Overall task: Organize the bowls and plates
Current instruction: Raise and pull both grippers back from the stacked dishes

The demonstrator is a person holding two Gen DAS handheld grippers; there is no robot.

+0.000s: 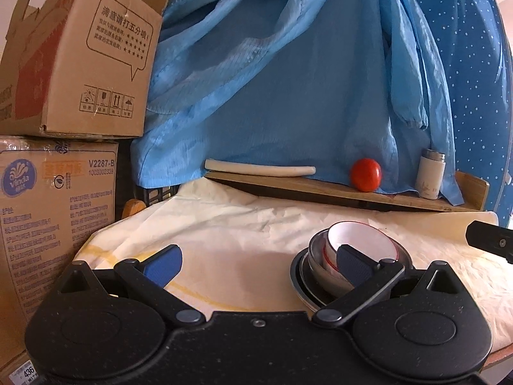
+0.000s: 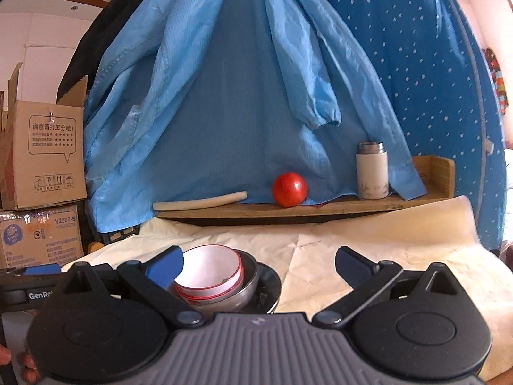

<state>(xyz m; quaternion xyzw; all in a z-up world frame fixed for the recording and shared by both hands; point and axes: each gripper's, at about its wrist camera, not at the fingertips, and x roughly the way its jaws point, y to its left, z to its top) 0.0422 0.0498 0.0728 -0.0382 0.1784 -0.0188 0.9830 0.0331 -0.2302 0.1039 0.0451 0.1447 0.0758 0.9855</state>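
Note:
A white bowl with a red rim (image 1: 362,240) sits tilted inside a steel bowl (image 1: 317,266), which rests on a dark steel plate (image 1: 299,284) on the cream-covered table. The same stack shows in the right wrist view: white bowl (image 2: 208,268), steel bowl (image 2: 247,288), plate (image 2: 272,280). My left gripper (image 1: 256,264) is open and empty, its right finger (image 1: 352,264) in front of the stack. My right gripper (image 2: 258,268) is open and empty, its left finger (image 2: 165,269) beside the white bowl.
A wooden shelf (image 2: 320,208) at the table's back holds a red tomato (image 2: 288,190), a white flask (image 2: 372,170) and a white roll (image 2: 198,203). Blue cloth (image 1: 288,80) hangs behind. Cardboard boxes (image 1: 64,64) stand at the left.

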